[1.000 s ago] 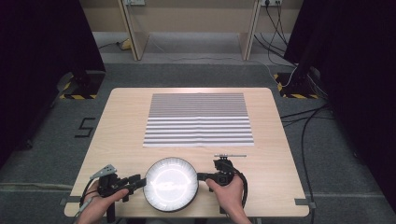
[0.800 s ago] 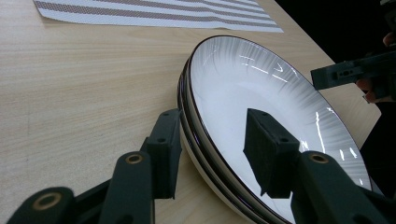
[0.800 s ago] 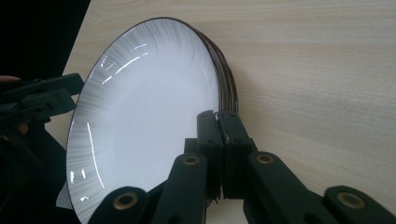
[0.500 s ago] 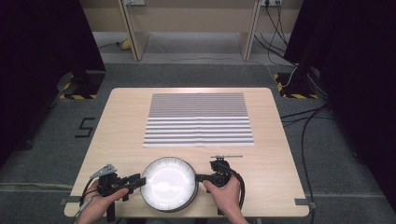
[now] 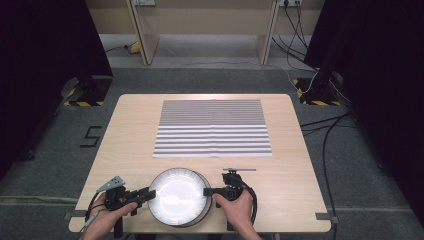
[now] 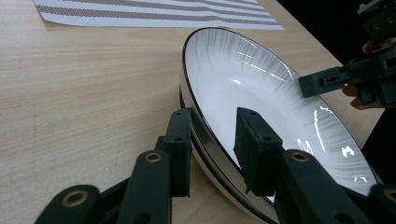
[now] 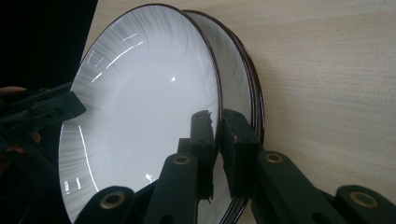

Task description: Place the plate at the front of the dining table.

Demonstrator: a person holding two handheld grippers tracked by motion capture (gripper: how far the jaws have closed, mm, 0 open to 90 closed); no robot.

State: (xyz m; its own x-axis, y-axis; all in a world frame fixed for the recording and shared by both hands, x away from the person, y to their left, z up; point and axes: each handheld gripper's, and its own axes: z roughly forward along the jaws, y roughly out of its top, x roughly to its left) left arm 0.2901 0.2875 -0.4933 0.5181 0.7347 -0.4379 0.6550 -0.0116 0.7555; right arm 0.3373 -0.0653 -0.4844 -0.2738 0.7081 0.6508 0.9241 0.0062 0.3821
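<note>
since a second back the hands barely shifted on the high view; left gripper (image 5: 150,192) has just been closing its jaws with the plate rim between them, right gripper (image 5: 207,192) has just been opening a bit, rim between its jaws too. white plates (image 5: 175,192), dark-rimmed, stacked, same spot at the near table edge, between the two grippers. left gripper view: left gripper (image 6: 214,140) jaws straddle the stack's rim (image 6: 205,135), one jaw outside against the wall, one inside over the top plate, clamped on it. right gripper view: right gripper (image 7: 215,140) jaws close together around the top plate's rim (image 7: 212,84), can't tell if the pads press. plates (image 7: 140,116) sit flat on the wooden table (image 5: 290,165). striped placemat (image 5: 212,127) lies farther up the table, well apart from the plates.
</note>
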